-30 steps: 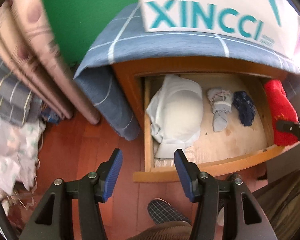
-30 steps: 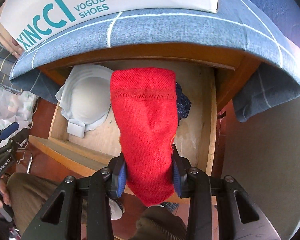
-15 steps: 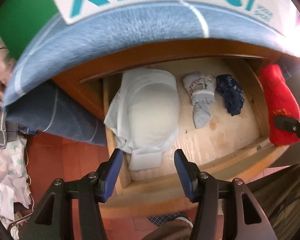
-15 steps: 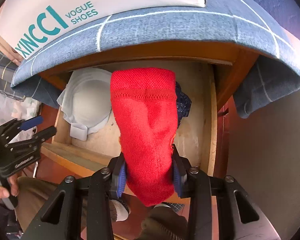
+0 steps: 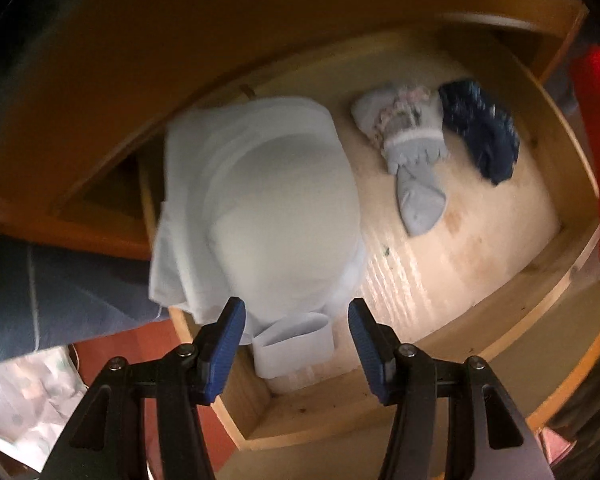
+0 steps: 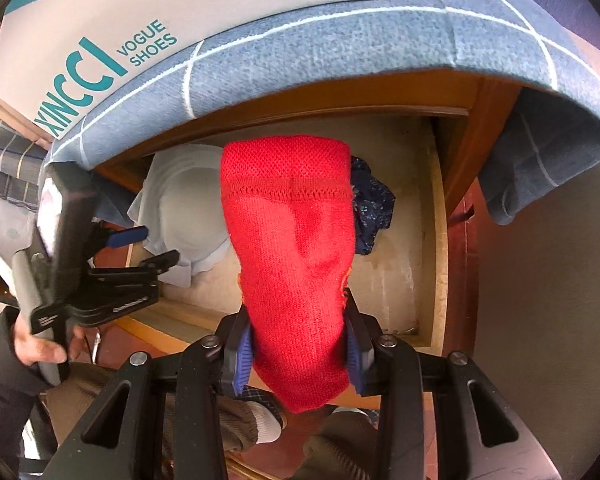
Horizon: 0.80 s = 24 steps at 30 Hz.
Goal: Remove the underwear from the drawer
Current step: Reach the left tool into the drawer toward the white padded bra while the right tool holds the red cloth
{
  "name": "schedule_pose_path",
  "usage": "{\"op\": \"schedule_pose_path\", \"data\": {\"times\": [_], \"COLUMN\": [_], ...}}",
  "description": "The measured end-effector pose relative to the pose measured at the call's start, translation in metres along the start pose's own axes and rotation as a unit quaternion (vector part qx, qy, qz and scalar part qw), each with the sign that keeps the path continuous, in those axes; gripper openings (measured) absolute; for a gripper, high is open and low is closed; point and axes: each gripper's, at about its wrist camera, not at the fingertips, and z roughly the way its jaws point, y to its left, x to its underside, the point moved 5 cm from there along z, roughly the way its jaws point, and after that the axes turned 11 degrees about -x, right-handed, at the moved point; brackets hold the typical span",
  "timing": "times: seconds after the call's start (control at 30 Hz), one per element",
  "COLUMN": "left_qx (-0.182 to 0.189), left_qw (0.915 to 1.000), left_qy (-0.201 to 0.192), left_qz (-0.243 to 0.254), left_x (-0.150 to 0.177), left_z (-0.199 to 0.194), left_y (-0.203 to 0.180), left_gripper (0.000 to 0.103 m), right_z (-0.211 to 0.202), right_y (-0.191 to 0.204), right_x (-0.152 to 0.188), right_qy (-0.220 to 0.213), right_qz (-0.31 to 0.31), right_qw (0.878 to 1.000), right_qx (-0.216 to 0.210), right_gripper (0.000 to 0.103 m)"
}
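Moving closer since a second ago, the left gripper now hangs over the open wooden drawer, its blue-padded fingers apart and empty, the folded pale white padded undergarment just past them toward 12 o'clock. At 1 o'clock lie a light blue-grey patterned sock and, touching it at 2 o'clock, a crumpled navy cloth. Still clamped on a red knitted garment, the right gripper holds it above the drawer's right side.

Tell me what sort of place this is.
Probably a bedroom or a clothes corner at home: an open wooden drawer holds a white bra and socks, a shoe box sits on the cloth-covered cabinet, and folded fabrics lie alongside.
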Motion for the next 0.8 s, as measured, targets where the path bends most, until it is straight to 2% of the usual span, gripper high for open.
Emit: {"op": "schedule_pose_path", "data": {"times": [0.27,0.4,0.57,0.63,0.8], "left_qx": [-0.009,0.001,-0.009,-0.015,-0.029], "left_qw": [0.9959,0.995,0.9938,0.9916,0.9862], "left_qy": [0.036,0.047,0.06,0.059,0.078], "left_qz": [0.082,0.088,0.093,0.114,0.143], "left_x": [-0.004,-0.011,-0.029,-0.031,-0.035], "left_z": [0.027,0.033,0.045,0.05,0.065], "left_y": [-0.019,-0.021,-0.014,-0.019,-0.025], "left_gripper": [0.055,0.055,0.055,0.059,0.059], "right_z": [0.001,0.003,0.005,0.005,0.006], "right_y": [-0.001,-0.001,-0.001,-0.002,-0.004], "right_x": [0.0,-0.001,-0.001,-0.002,-0.002], "right_qy": [0.0,0.001,0.003,0.002,0.003], "right_qz": [0.007,0.008,0.011,0.014,0.017], "right_qw": [1.0,1.0,1.0,1.0,1.0], "right_qx": [-0.007,-0.008,-0.011,-0.013,-0.02], "right_gripper": [0.034,0.034,0.034,0.034,0.034]}}
